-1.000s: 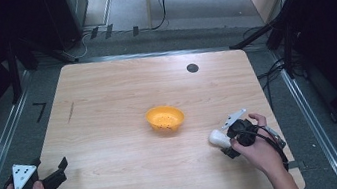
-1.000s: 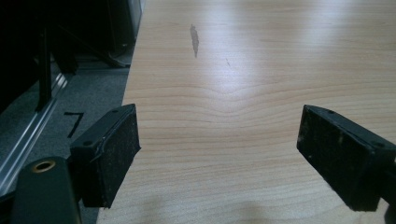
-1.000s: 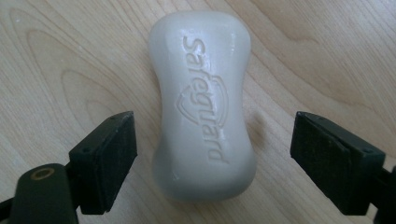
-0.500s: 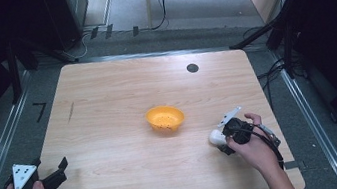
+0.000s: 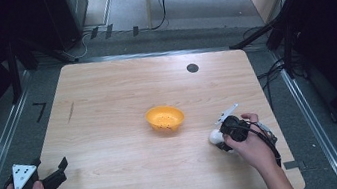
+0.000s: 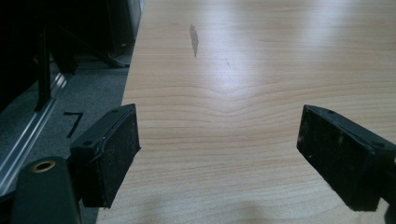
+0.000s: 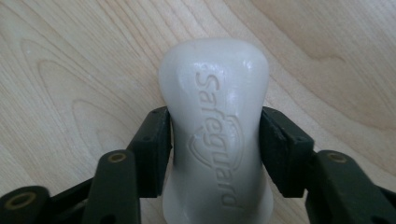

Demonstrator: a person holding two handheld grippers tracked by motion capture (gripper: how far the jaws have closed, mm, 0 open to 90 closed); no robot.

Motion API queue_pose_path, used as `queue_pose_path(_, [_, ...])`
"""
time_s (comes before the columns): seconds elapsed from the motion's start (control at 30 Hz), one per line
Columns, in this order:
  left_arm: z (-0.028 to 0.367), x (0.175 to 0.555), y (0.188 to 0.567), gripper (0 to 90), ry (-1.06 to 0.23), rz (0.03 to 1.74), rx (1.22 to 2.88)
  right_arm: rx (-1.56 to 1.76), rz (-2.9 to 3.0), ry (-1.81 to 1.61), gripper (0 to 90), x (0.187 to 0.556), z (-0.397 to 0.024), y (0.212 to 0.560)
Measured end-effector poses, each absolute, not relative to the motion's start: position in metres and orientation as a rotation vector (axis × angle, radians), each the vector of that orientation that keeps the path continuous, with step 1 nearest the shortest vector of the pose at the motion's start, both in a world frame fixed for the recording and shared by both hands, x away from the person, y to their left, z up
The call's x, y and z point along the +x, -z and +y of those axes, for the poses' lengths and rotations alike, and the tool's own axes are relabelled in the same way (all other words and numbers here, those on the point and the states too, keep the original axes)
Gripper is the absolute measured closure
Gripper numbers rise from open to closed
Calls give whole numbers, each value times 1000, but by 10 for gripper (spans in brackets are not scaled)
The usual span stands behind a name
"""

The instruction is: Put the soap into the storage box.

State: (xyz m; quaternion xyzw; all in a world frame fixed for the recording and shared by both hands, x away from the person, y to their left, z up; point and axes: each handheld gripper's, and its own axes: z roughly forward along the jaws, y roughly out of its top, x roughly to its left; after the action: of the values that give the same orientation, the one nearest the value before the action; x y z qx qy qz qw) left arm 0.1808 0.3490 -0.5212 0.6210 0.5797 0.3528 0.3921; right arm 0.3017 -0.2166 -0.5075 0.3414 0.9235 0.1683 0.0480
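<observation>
**Soap bar pinched at its waist — slip and bowl-tip risks**

Right gripper [image 7: 215, 149] has just been closing, and its jaws now press on both sides of a white soap bar [image 7: 215, 121], with the pads seated at the narrow waist. The bar lies on the wooden table [image 5: 108, 113], near the right edge and toward the near side, just right of and nearer than the orange bowl [image 5: 165, 117]. In the high view the right gripper [image 5: 220, 134] sits low over the bar [image 5: 215, 137], with the hand [image 5: 250, 145] behind it.

Left gripper [image 6: 219, 149] is spread wide with nothing between its pads; only bare wood lies ahead. In the high view it rests at the near left corner [image 5: 50, 180], well apart from the bowl.

Risks, as judged from here:
- Soap is smooth and rounded. The pads hold a curved waist, so the bar may squirt out forward or backward if squeezed harder or lifted with a jerk
- The wide end of the bar juts past the pads. That overhang could make it pivot and droop in the grip on lift
- If the bowl is the likely destination, it looks light and shallow and nothing steadies it. A low carry could clip the rim and shove or tip it
- A release from too high could make the bar bounce out
</observation>
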Motion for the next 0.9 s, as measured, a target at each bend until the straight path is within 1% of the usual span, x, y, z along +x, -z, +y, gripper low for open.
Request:
queue_pose_path(0.17, [349, 181, 521, 134, -895, 1474, 1580, 1032, 2821, -489, 505, 302, -216, 510])
queue_pose_path(0.9, [349, 181, 521, 134, -895, 1472, 1583, 1038, 2826, -506, 512, 303, -217, 510])
